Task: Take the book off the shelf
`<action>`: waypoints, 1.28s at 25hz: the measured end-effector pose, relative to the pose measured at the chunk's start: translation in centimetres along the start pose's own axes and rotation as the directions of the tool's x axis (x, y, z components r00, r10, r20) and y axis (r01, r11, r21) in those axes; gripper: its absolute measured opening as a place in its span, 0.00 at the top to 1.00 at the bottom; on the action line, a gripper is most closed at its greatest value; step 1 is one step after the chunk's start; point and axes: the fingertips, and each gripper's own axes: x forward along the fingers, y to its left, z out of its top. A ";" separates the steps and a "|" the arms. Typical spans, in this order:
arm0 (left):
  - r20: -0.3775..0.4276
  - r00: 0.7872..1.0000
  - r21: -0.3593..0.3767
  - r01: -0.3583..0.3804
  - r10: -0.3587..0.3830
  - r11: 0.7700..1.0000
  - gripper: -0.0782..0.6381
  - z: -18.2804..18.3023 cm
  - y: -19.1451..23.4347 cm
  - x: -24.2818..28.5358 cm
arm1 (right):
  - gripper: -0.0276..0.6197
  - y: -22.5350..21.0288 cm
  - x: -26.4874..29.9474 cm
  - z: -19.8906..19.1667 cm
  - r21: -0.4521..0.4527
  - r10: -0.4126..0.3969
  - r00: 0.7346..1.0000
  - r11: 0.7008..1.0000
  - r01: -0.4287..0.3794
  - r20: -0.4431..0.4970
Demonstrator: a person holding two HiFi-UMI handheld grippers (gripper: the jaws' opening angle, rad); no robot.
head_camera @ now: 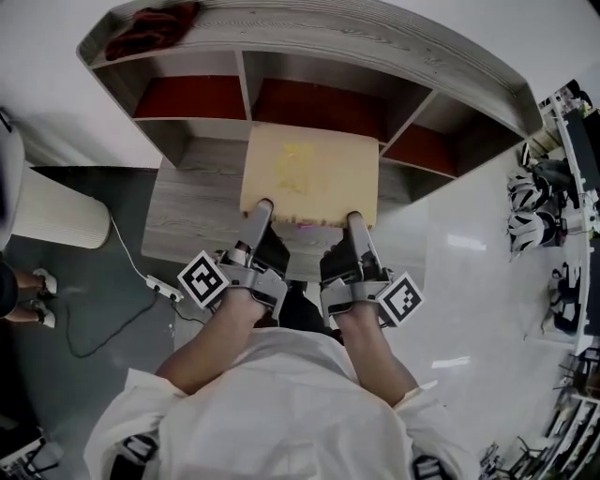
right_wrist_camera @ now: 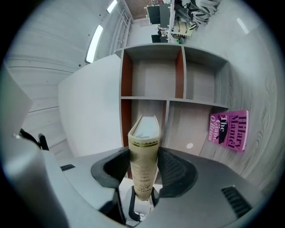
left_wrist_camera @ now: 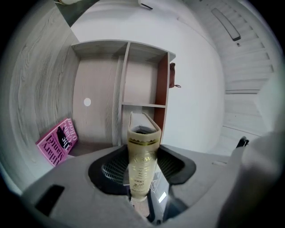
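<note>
A tan hardback book (head_camera: pixel 309 173) lies flat in the air in front of the grey wooden shelf (head_camera: pixel 309 37), held by its near edge. My left gripper (head_camera: pixel 262 208) is shut on its left part and my right gripper (head_camera: pixel 354 220) on its right part. In the left gripper view the book's gold-lettered spine (left_wrist_camera: pixel 141 156) stands pinched between both pads. The right gripper view shows the same spine (right_wrist_camera: pixel 143 164) clamped between that gripper's pads. The shelf's compartments lie beyond the book in both gripper views.
A pink paperback (left_wrist_camera: pixel 58 141) (right_wrist_camera: pixel 230 129) leans in a shelf compartment. A dark red cloth (head_camera: pixel 150 28) lies on the shelf top. A white cylinder (head_camera: pixel 56 220), a power strip with cable (head_camera: pixel 164 286) and a person's feet (head_camera: pixel 37 281) are at the left; helmets (head_camera: pixel 534 202) sit at the right.
</note>
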 end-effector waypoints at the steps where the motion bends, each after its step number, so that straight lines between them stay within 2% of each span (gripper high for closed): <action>1: -0.006 1.000 -0.001 0.003 -0.003 1.000 0.60 -0.3 -0.2 -0.8 | 0.65 0.3 -0.9 -0.4 -0.001 0.000 1.000 1.000 0.000 0.006; 13: -0.032 0.999 -0.011 0.013 -0.014 1.000 0.60 -2.6 -2.8 -10.6 | 0.65 2.4 -9.8 -6.5 -0.007 0.003 1.000 1.000 -0.002 0.022; 24: -0.029 0.999 -0.007 0.022 -0.022 1.000 0.60 -6.3 -4.6 -15.6 | 0.65 4.0 -15.8 -7.7 -0.011 0.012 1.000 1.000 -0.012 0.009; 32: -0.031 0.999 0.006 0.010 -0.010 1.000 0.60 -11.3 -6.3 -20.0 | 0.65 5.2 -22.5 -7.5 0.005 0.018 1.000 1.000 -0.018 -0.007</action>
